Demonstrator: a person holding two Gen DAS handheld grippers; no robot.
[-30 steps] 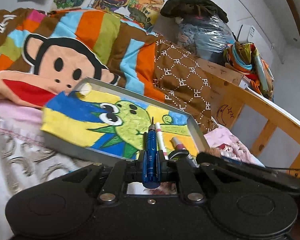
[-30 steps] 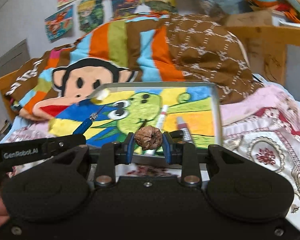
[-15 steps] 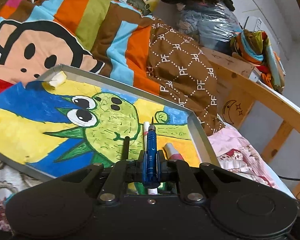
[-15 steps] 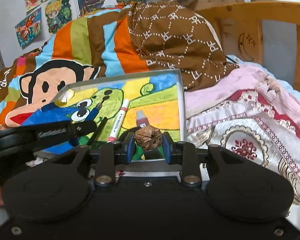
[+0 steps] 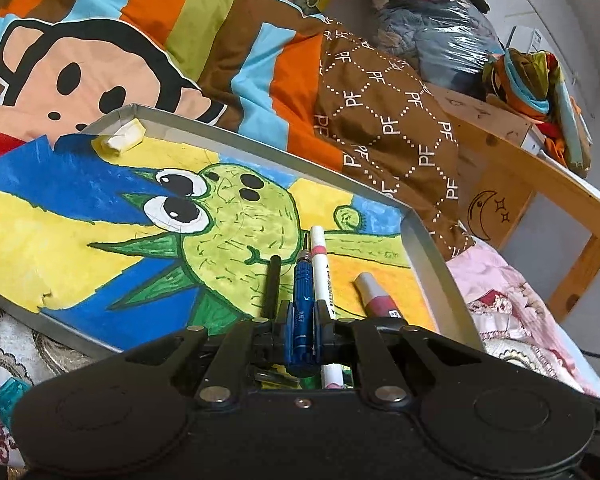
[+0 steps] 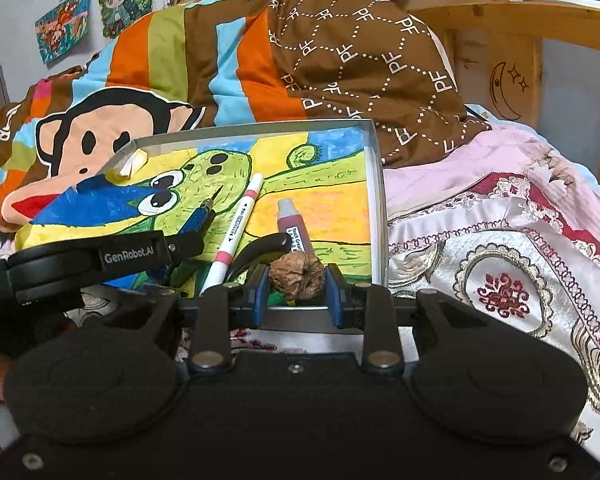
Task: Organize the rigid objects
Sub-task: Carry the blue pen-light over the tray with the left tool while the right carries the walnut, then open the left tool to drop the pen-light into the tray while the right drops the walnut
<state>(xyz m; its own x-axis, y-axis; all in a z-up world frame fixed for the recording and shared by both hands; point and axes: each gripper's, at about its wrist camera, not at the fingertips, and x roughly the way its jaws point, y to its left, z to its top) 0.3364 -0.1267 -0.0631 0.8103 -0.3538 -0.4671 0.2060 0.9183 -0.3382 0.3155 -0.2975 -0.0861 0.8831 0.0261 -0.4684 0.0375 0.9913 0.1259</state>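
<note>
Gripping blue screwdriver (image 5: 302,312), left gripper (image 5: 302,322) clenched on handle; long axis runs along fingers, metal tip pointing away from camera, over tray (image 5: 428,252). Right gripper (image 6: 297,280) clamped on walnut (image 6: 297,276), held over tray's near edge. Tray sits on bed, lined with green cartoon drawing. White-pink marker (image 6: 236,228) lies lengthwise just right of screwdriver, parallel. Red tube (image 6: 294,222) lies near tray's right wall, cap pointing away. Black curved item (image 6: 260,246) beside marker, possibly cable, unclear.

Marker (image 5: 325,280) base hidden behind fingers, tube (image 6: 294,224) label perhaps unreadable
</note>
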